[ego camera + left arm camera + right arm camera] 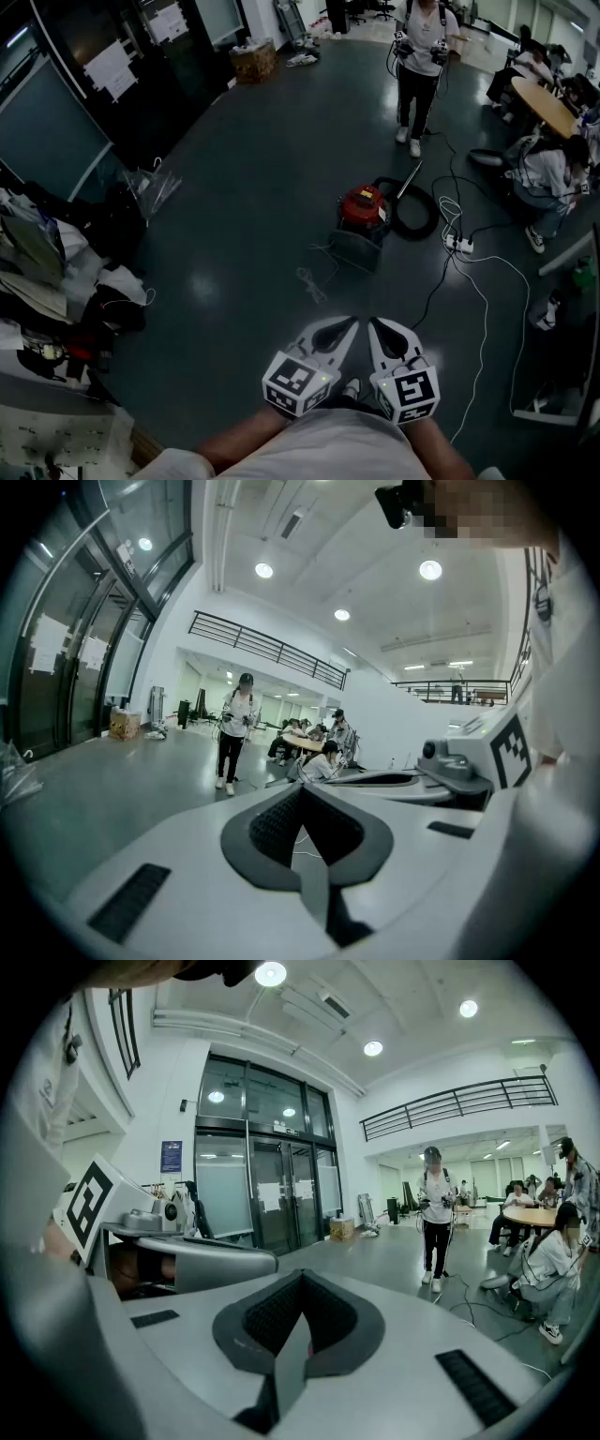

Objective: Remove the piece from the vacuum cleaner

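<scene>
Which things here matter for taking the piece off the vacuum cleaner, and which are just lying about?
For the job: vacuum cleaner, hose, left gripper, right gripper.
Lying about: power strip, cardboard box, clothes pile.

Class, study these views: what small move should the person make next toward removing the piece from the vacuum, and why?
Probably step forward toward the vacuum. It stands well ahead, out of reach. The left gripper and right gripper sit at the bottom of the head view, far short of it, both shut and empty, so nothing can be gripped from here.
</scene>
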`<state>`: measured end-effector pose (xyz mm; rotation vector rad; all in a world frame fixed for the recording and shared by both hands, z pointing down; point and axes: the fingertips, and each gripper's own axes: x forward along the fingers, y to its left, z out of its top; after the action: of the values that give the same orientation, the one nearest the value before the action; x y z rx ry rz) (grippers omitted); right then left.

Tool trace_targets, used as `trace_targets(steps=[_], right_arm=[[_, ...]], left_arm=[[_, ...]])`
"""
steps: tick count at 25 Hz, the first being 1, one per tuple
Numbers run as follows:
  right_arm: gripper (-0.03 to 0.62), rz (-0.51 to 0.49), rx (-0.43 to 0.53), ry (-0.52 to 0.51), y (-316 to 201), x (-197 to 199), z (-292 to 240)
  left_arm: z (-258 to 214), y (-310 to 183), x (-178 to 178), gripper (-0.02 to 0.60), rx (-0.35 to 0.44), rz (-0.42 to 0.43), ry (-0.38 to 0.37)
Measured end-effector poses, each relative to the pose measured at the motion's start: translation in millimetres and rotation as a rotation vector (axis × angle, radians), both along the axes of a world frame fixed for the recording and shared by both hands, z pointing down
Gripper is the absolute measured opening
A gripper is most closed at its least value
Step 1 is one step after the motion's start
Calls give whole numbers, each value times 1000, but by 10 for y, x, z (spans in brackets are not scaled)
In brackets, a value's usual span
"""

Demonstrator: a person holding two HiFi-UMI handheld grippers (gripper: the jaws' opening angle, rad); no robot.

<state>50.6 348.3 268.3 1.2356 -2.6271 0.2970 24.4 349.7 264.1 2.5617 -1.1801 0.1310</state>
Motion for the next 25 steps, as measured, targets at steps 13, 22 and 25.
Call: trace_targets(steps=[13, 22, 25], right_arm=[[17, -7, -1, -12, 13, 80, -13], [17, -28, 2, -51, -196, 339, 108], [17, -23, -12, -61, -345, 403, 179]], left_arm=[[25, 15, 94, 5, -10, 10, -9], [236, -222, 168, 5, -27, 12, -43], [334, -357, 163, 5, -47, 6, -51]])
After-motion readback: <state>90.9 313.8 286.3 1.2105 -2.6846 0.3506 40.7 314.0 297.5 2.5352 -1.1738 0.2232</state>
